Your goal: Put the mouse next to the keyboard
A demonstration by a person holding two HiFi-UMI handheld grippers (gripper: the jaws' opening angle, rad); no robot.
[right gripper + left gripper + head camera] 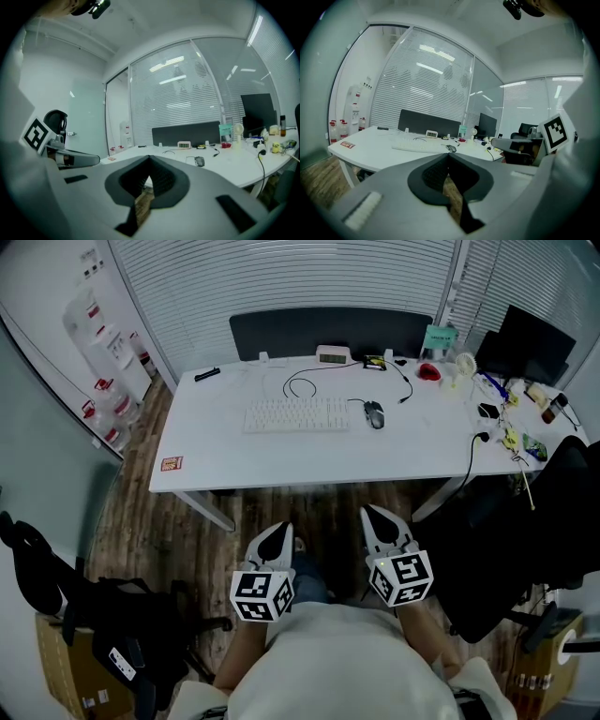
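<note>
1. The small dark grey computer mouse [374,414] lies on the big white desk [225,460], just beside the right end of the flat white keyboard [296,415].
2. The left gripper [280,530] and the right gripper [371,514] are both squeezed shut, with nothing in them.
3. The mouse is well ahead of both grippers, up on the desk. Its long side points away from the person. The right gripper is nearer, so it looks best for reaching.
</note>
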